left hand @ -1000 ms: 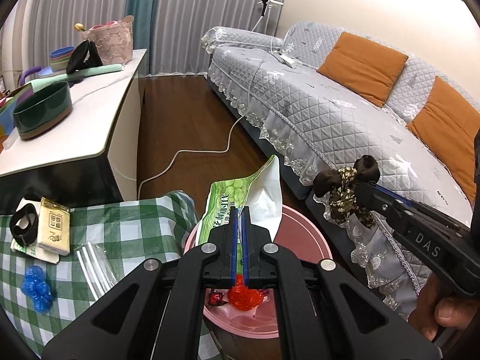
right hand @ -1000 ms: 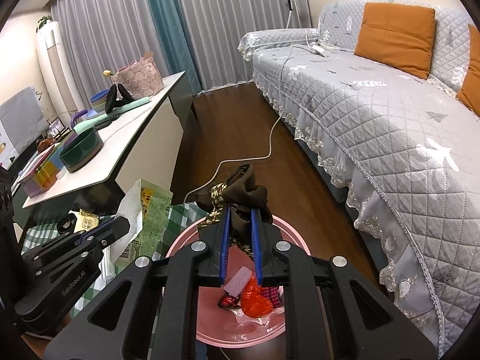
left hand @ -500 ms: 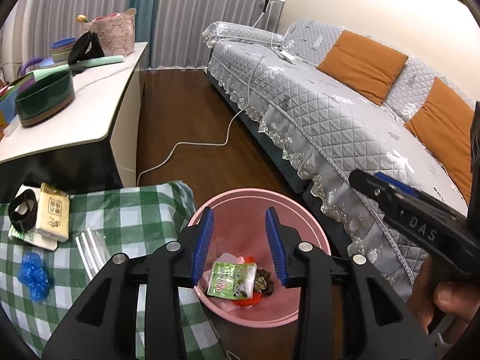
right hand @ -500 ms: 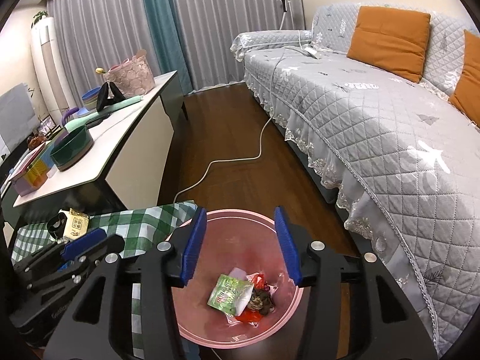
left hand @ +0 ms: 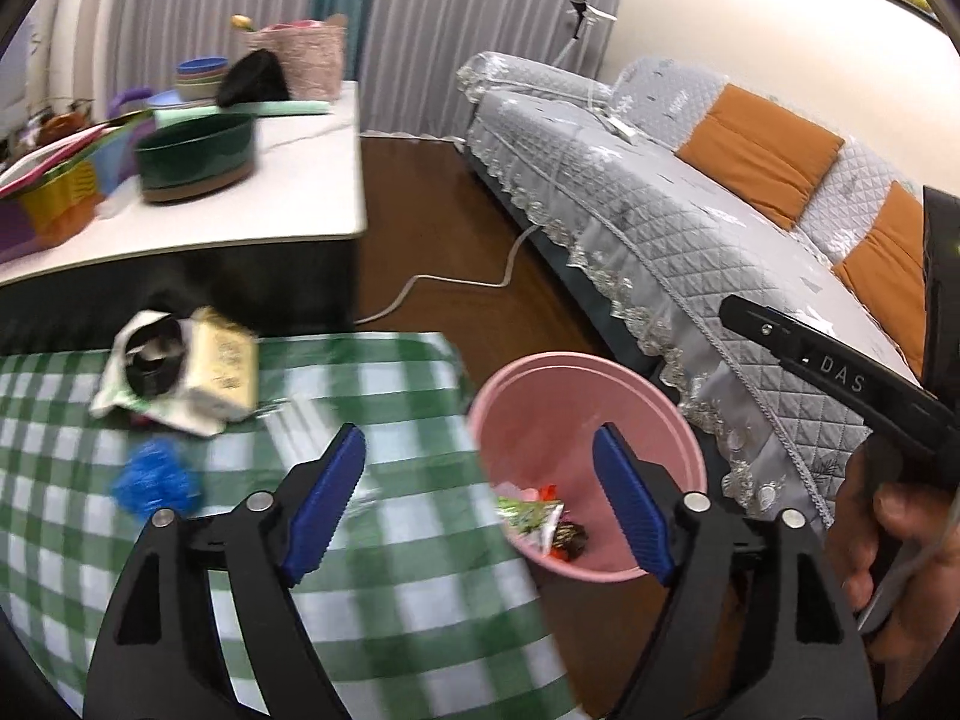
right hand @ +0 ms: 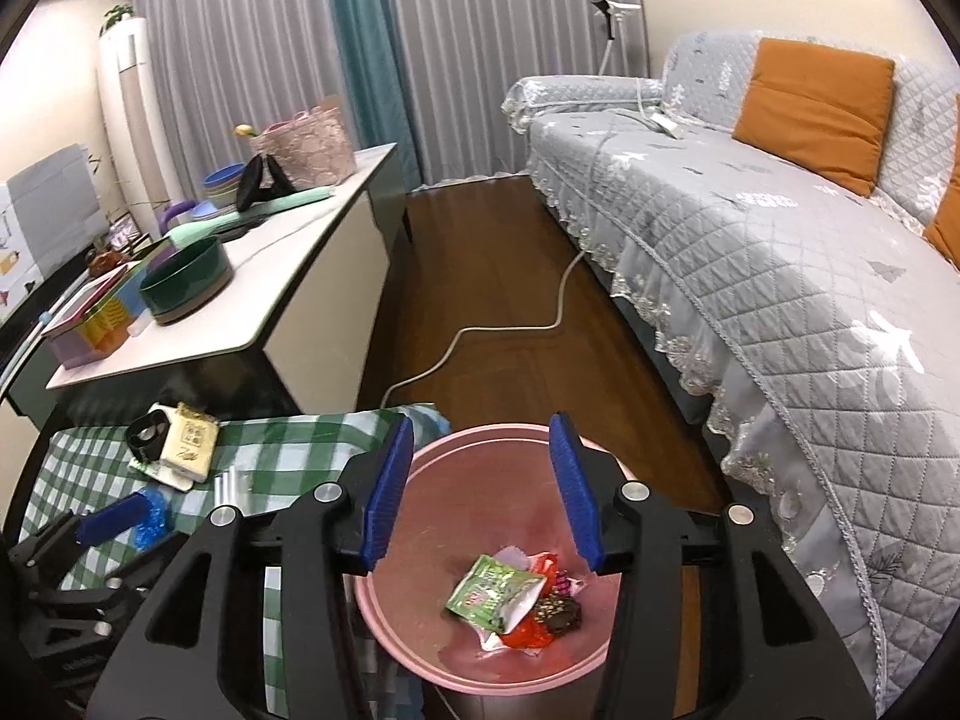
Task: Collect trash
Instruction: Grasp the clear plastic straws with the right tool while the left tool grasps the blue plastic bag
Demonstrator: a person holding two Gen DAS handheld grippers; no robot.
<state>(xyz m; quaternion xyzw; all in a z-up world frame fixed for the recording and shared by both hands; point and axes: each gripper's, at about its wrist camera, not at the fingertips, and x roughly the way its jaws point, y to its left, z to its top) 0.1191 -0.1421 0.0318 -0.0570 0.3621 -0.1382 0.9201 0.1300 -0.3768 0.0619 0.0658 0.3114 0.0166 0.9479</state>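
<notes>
A pink bin stands by the green checked table. In it lie a green wrapper, a red wrapper and a dark patterned scrap. My right gripper hangs open above the bin with nothing between its fingers. My left gripper straddles the table edge and the bin's rim; its jaws are opening and hold nothing. On the table lie a blue crumpled piece, a clear plastic bag, a tissue pack and a black tape roll.
A white sideboard with bowls and a basket stands behind the table. A grey quilted sofa with orange cushions fills the right. A white cable runs across the wooden floor between them. A hand grips the right tool's handle.
Both grippers opened and let go: the green wrapper and the dark scrap dropped into the bin. My left gripper then swung left toward the table and its jaws widened further.
</notes>
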